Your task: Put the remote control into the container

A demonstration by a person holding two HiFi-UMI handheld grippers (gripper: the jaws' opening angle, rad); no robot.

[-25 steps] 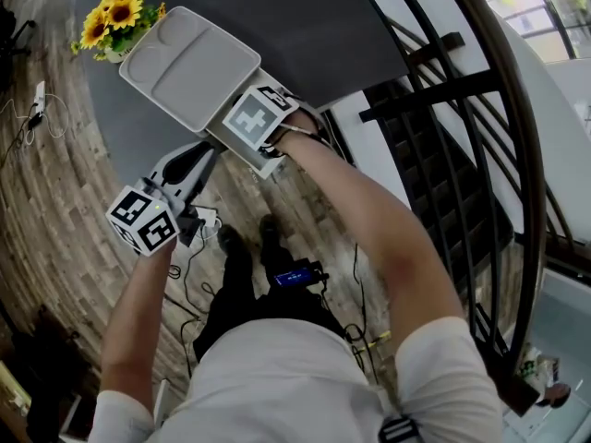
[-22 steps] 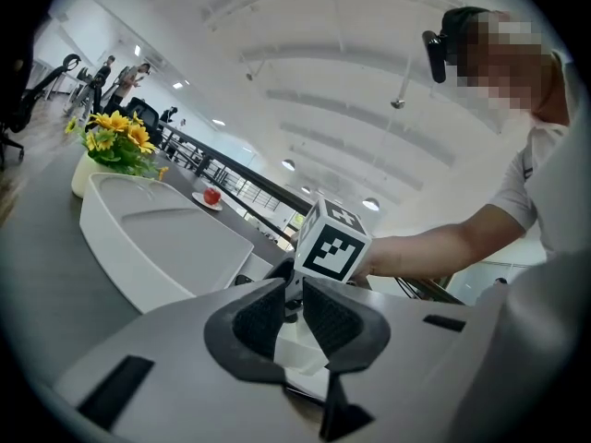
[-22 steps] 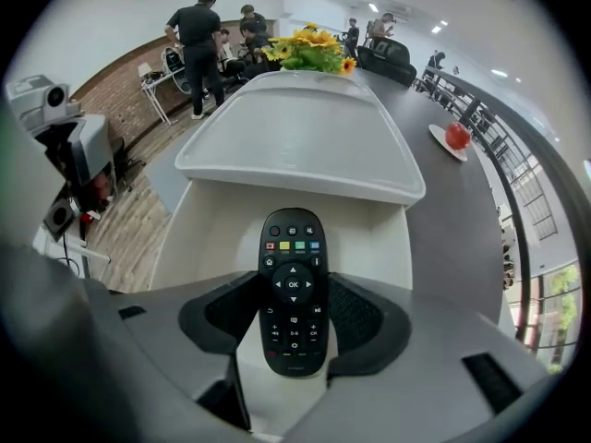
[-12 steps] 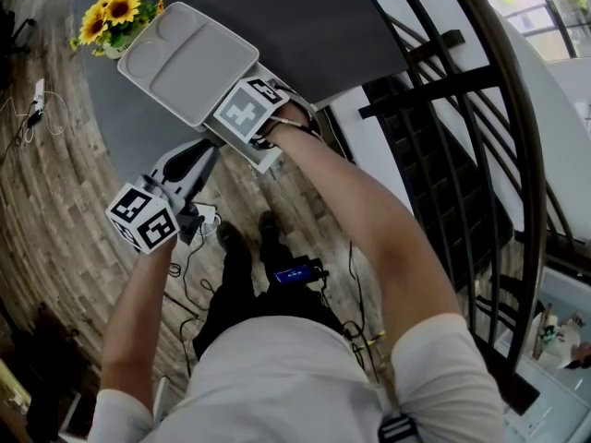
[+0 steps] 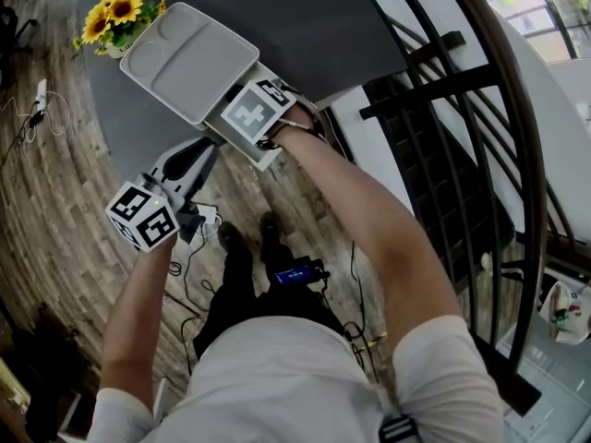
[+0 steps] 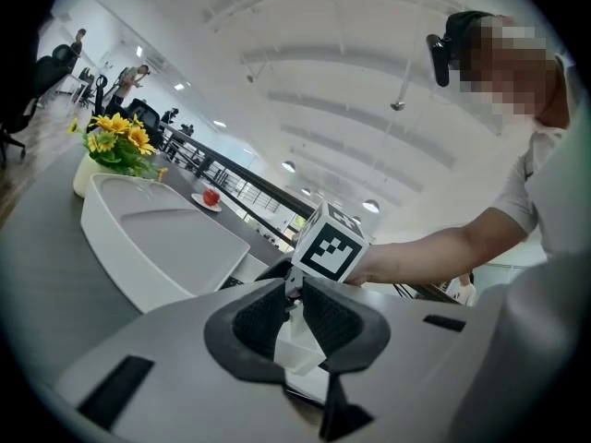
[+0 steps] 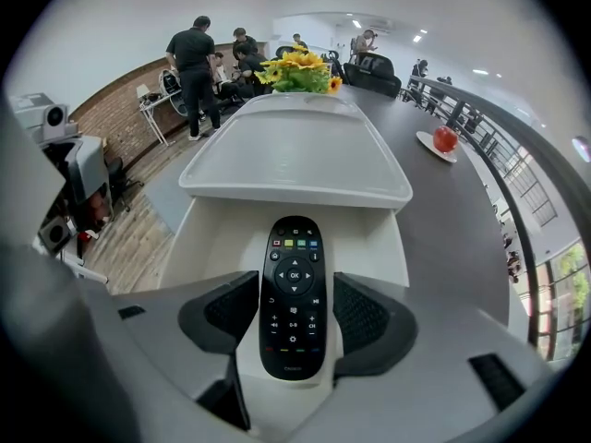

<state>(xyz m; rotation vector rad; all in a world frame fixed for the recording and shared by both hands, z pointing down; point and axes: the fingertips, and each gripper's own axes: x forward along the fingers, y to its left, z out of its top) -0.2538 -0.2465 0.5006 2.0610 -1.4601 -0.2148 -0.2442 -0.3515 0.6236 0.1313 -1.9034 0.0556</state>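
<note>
Nearest to us, the right gripper (image 7: 294, 292) has its jaws closed against the two long sides of the remote control (image 7: 294, 307). The remote control lies lengthwise between them, buttons up, inside the outline of the open white container (image 7: 217, 238). We cannot tell whether it rests on the bottom.

The left gripper (image 6: 288, 295) reaches in from the container's other side. Its jaws are drawn almost together, and a white corner of the container shows between their pads.

Just behind the container a wide pale tray (image 7: 295, 150) lies bare. Its near rim stands across the container's far wall and blocks the way straight ahead. Past the tray we see a bunch of sunflowers (image 7: 297, 70). Off to the right, well apart from the tray, a red apple (image 7: 445, 138) sits on a small plate (image 7: 434, 148).

All of this stands on a dark grey table (image 7: 443, 229), with the container near its edge. Below the edge, cables (image 5: 189, 247) trail over a wood-plank floor (image 5: 55, 201). A black railing (image 5: 462, 90) runs along the right side. At the back of the bright room several people (image 7: 196, 58) stand near a brick wall (image 7: 111, 109).
</note>
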